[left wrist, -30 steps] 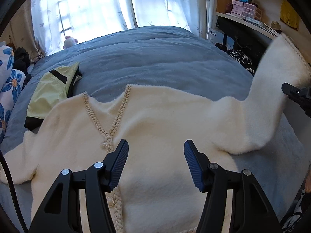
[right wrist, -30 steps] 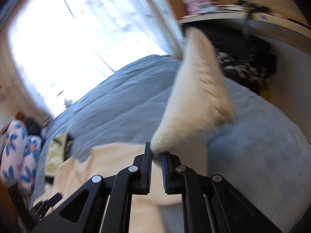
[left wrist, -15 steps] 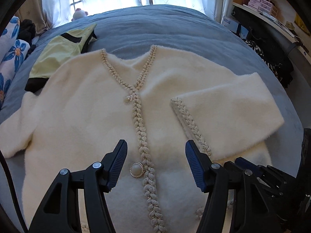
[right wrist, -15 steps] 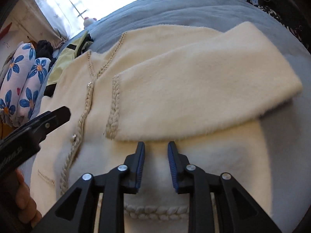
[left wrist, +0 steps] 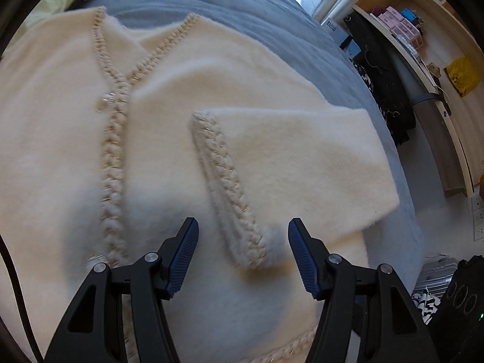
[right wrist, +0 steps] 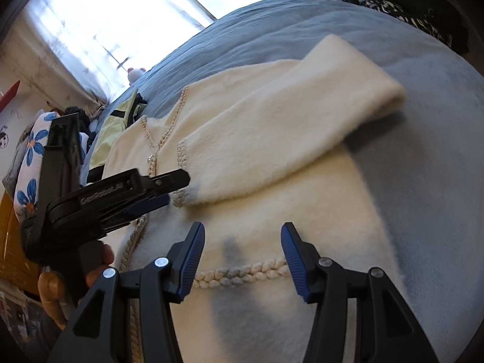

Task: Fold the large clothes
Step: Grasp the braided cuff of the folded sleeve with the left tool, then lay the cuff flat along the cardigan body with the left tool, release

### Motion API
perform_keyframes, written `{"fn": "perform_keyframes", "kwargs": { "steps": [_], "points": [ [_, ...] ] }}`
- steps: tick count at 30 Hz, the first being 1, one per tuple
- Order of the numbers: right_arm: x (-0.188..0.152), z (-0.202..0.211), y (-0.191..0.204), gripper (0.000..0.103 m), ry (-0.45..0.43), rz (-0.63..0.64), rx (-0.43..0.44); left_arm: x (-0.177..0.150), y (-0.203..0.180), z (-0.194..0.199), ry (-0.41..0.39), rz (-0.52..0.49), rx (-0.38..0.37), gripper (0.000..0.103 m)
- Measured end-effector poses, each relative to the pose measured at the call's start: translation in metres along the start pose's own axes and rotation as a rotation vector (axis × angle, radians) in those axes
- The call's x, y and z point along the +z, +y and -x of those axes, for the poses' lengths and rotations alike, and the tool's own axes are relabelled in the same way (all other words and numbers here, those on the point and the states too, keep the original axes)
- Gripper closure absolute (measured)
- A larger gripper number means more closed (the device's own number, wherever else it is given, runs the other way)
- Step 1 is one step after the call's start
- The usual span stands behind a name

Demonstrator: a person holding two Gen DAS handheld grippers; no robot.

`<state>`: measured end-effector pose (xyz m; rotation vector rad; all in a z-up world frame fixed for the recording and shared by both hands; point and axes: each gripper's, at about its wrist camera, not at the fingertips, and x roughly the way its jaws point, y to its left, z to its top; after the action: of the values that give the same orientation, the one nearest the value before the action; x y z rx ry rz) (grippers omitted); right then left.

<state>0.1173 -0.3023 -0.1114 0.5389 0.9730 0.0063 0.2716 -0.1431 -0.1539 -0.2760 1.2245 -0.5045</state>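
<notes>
A fluffy cream cardigan (left wrist: 75, 151) lies flat on a gray-blue bed (left wrist: 230, 21), front side up, with a braided trim (left wrist: 113, 157) running down its middle. One sleeve (left wrist: 290, 163) is folded in across the chest, and its braided cuff (left wrist: 230, 193) points toward 6 o'clock in the left wrist view. A second ago this sleeve was up in the air, pinched in the right gripper (right wrist: 242, 257); half a second ago it was already lying on the chest. Now the right gripper's jaws are opening, with nothing between them, and they hang over the braided hem (right wrist: 242, 272). The left gripper (left wrist: 243, 255) is about half open and holds nothing; the cuff end sits just past its fingertips, and it is much closer to the cardigan than a second ago. In the right wrist view the left gripper shows at 9 o'clock, with a hand (right wrist: 75, 275) around its handle. A yellow-green garment (right wrist: 116, 127) lies beyond the cardigan near 10 o'clock, beside a blue flower pillow (right wrist: 30, 163). A wooden shelf (left wrist: 423, 69) stands at 2 o'clock in the left wrist view. The cardigan's other sleeve is cut off from view, and the bottom hem is partly hidden behind the gripper fingers. The window light is too bright to see through.
</notes>
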Motion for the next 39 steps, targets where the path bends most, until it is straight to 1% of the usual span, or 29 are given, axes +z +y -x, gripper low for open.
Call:
{"fn": "perform_keyframes", "kwargs": {
  "steps": [1,2,3,5,6,7,8,9,12,13,15,17,18,20,22,23,24,25,27,28,29,30,31,32,33,34,36,39],
  "points": [
    [0.0,-0.001,-0.002,0.05,0.0,-0.007,-0.003,0.002,-0.003,-0.006,0.003,-0.006,0.004,0.047],
    [0.0,0.0,-0.004,0.05,-0.003,-0.014,-0.006,0.004,-0.008,-0.01,0.006,-0.014,0.006,0.054],
    [-0.001,0.001,-0.007,0.05,-0.006,-0.021,-0.007,0.007,-0.013,-0.014,0.012,-0.022,0.025,0.067],
    [-0.001,0.002,-0.011,0.05,-0.009,-0.04,-0.009,0.011,-0.019,-0.021,0.019,-0.038,0.074,0.087],
    [-0.001,0.003,-0.013,0.05,-0.009,-0.048,-0.008,0.014,-0.026,-0.02,0.004,-0.051,0.111,0.089],
    [-0.001,0.004,-0.014,0.05,-0.009,-0.056,-0.007,0.016,-0.033,-0.014,-0.031,-0.074,0.151,0.089],
    [-0.001,0.005,-0.014,0.05,-0.012,-0.06,-0.007,0.019,-0.044,-0.005,-0.084,-0.122,0.196,0.089],
    [-0.002,0.007,-0.016,0.05,-0.017,-0.061,-0.009,0.022,-0.058,0.012,-0.169,-0.186,0.246,0.09],
    [-0.005,0.018,-0.025,0.05,-0.032,-0.064,-0.02,0.033,-0.084,0.064,-0.36,-0.289,0.315,0.09],
    [-0.005,0.02,-0.025,0.05,-0.033,-0.066,-0.019,0.037,-0.086,0.083,-0.415,-0.309,0.343,0.09],
    [-0.006,0.02,-0.026,0.05,-0.033,-0.066,-0.019,0.047,-0.083,0.112,-0.498,-0.328,0.406,0.09],
    [-0.007,0.019,-0.025,0.05,-0.027,-0.068,-0.015,0.054,-0.067,0.135,-0.548,-0.326,0.487,0.09],
    [-0.008,0.018,-0.025,0.05,-0.025,-0.067,-0.017,0.056,-0.053,0.143,-0.555,-0.319,0.526,0.089],
    [-0.01,0.015,-0.021,0.05,-0.012,-0.053,-0.016,0.059,-0.025,0.146,-0.52,-0.291,0.563,0.089],
    [-0.012,0.011,-0.017,0.049,-0.003,-0.033,-0.029,0.058,0.007,0.137,-0.45,-0.261,0.562,0.088],
    [-0.013,0.01,-0.015,0.047,-0.003,-0.021,-0.044,0.057,0.021,0.127,-0.404,-0.253,0.556,0.087],
    [-0.013,0.01,-0.012,0.047,-0.002,-0.005,-0.059,0.056,0.037,0.112,-0.335,-0.24,0.552,0.082],
    [-0.013,0.01,-0.009,0.047,-0.001,0.013,-0.072,0.05,0.053,0.1,-0.276,-0.224,0.546,0.081],
    [-0.01,0.011,-0.005,0.046,-0.003,0.032,-0.075,0.044,0.079,0.074,-0.159,-0.173,0.521,0.079],
    [-0.007,0.013,-0.004,0.046,-0.007,0.036,-0.074,0.042,0.087,0.062,-0.123,-0.143,0.51,0.078],
    [-0.003,0.016,-0.004,0.045,-0.014,0.042,-0.077,0.039,0.095,0.058,-0.116,-0.119,0.488,0.078],
    [0.001,0.019,-0.004,0.044,-0.022,0.048,-0.086,0.039,0.099,0.059,-0.137,-0.099,0.458,0.076],
    [0.008,0.022,-0.004,0.04,-0.034,0.054,-0.096,0.038,0.099,0.06,-0.154,-0.085,0.434,0.074],
    [0.016,0.025,-0.006,0.037,-0.049,0.058,-0.107,0.039,0.101,0.061,-0.164,-0.068,0.403,0.066],
    [0.025,0.026,-0.007,0.036,-0.063,0.059,-0.12,0.042,0.103,0.061,-0.167,-0.049,0.367,0.059],
    [0.032,0.026,-0.008,0.036,-0.077,0.059,-0.134,0.045,0.106,0.061,-0.168,-0.033,0.336,0.056],
    [0.052,0.024,-0.015,0.036,-0.095,0.058,-0.16,0.05,0.116,0.063,-0.175,-0.021,0.31,0.054],
    [0.083,0.011,-0.029,0.036,-0.088,0.043,-0.182,0.055,0.122,0.067,-0.19,-0.009,0.265,0.054]
  ]
}}
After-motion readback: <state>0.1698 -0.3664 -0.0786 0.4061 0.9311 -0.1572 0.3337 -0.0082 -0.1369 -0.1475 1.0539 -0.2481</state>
